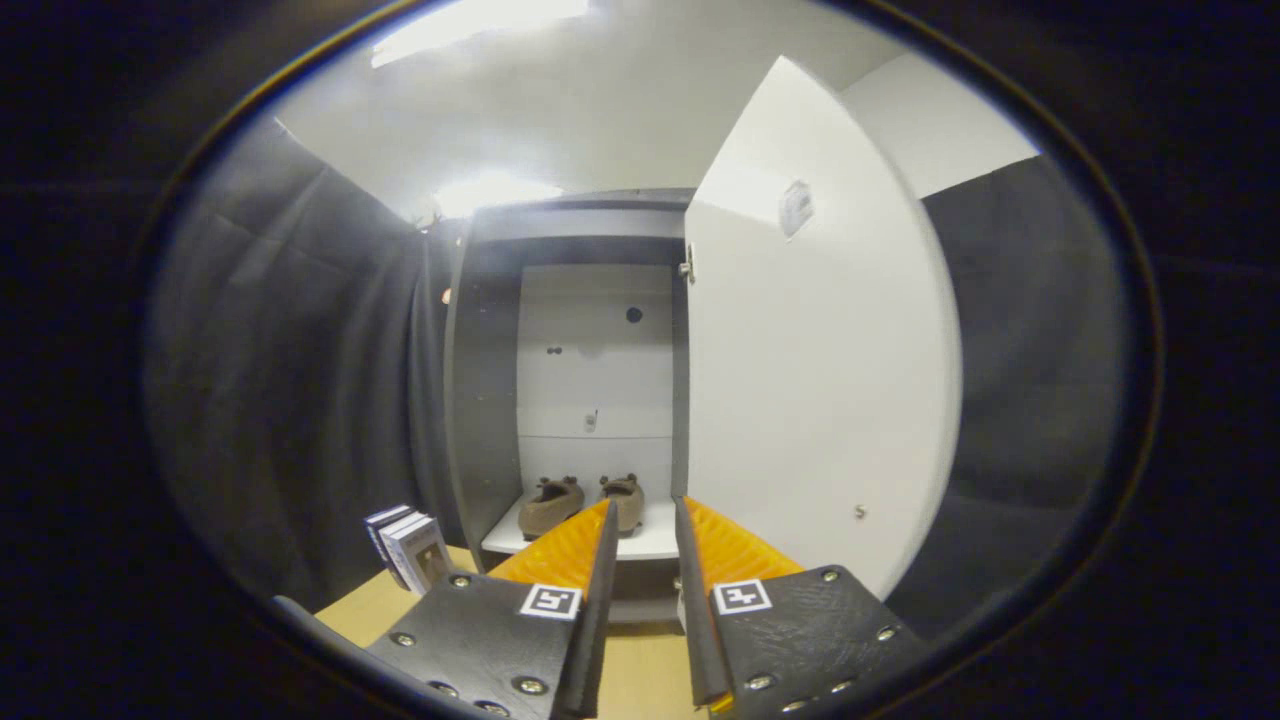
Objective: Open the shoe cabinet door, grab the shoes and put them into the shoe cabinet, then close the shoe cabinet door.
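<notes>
A tall shoe cabinet [480, 400] with a white inside stands ahead of me, its white door [820, 380] swung wide open to the right. Two brown shoes [580, 505] sit side by side on the cabinet's bottom shelf [655, 545], toes toward me. My gripper [645, 515] is in front of the cabinet, its fingers a narrow gap apart with nothing between them. The tips point at the shelf's front edge, and the shoes lie just beyond them. The left finger covers part of the right shoe.
Several upright books [410, 545] stand on the wooden surface [370, 615] left of the cabinet. Black cloth [300, 380] hangs on the left and also behind the open door on the right. A small knob [859, 512] sits low on the door.
</notes>
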`<act>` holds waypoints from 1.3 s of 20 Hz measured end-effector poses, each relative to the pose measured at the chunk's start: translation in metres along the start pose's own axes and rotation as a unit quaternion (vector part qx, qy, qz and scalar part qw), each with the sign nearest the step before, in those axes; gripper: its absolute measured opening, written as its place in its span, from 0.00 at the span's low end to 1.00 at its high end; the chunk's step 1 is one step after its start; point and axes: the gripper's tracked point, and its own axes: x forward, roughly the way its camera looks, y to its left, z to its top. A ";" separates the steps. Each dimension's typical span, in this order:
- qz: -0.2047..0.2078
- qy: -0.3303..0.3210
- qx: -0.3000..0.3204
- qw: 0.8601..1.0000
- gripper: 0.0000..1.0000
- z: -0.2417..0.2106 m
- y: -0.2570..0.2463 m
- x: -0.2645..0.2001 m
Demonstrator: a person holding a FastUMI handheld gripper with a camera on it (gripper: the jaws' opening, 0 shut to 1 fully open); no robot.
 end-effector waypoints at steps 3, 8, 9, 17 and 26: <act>0.000 -0.009 0.003 1.000 0.34 0.010 -0.024 -0.033; -0.051 -0.023 0.018 0.998 0.34 0.028 -0.089 -0.057; -0.062 -0.022 0.021 0.998 0.34 0.029 -0.103 -0.058; -0.073 0.024 0.048 0.996 0.40 0.009 -0.156 -0.026; -0.027 0.056 0.083 0.995 0.50 -0.009 -0.146 -0.005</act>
